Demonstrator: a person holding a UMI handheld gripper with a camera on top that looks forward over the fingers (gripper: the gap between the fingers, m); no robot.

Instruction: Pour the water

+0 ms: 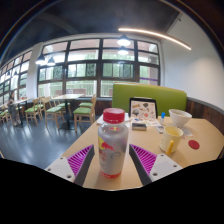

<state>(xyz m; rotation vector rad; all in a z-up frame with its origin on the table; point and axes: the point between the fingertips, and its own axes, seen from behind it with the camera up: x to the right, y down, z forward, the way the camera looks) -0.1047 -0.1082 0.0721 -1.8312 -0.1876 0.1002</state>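
A clear plastic bottle (113, 147) with a red cap and a red-and-white label stands upright on the wooden table (150, 135), between the fingers of my gripper (112, 160). The purple pads (80, 158) flank it on both sides, and a narrow strip of table shows between each pad and the bottle. The gripper is open. A yellow cup (172, 140) stands on the table just ahead of the right finger. A white bowl (180, 117) sits farther back, beyond the cup.
A small upright picture card (143, 108) stands mid-table behind the bottle, with small items beside it. A red disc (194, 145) lies right of the cup. A green sofa back (150, 96) lines the table's far side. Chairs and tables (60, 108) fill the room at left.
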